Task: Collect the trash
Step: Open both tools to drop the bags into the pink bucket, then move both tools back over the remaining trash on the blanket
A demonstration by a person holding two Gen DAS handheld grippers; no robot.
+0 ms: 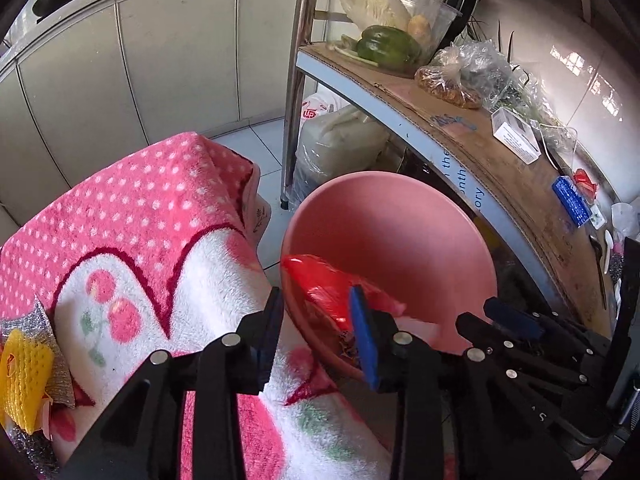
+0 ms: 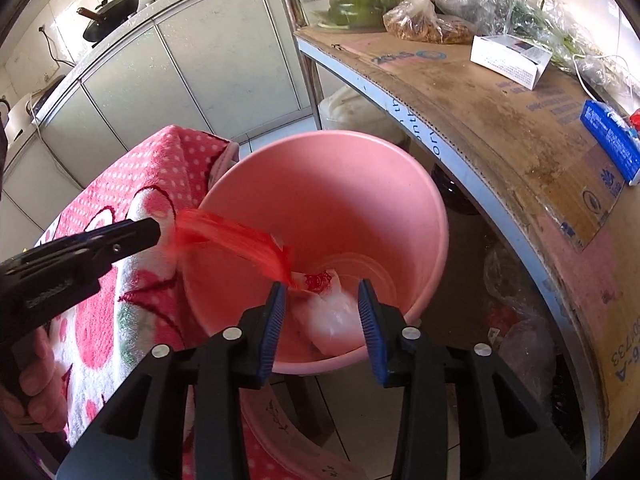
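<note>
Red wrapper (image 2: 236,242) falls blurred over the pink bucket (image 2: 400,208), long axis slanting from the left gripper (image 2: 154,228) down toward the white bag (image 2: 334,318) inside. Left jaws part-open, holding nothing. Right gripper (image 2: 322,320) part-open above the bag, also empty, nearer.

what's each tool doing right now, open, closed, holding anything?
Left tool: open, red wrapper loose over the pink bucket.
Right tool: open, white bag below in the bucket, not gripped.
</note>
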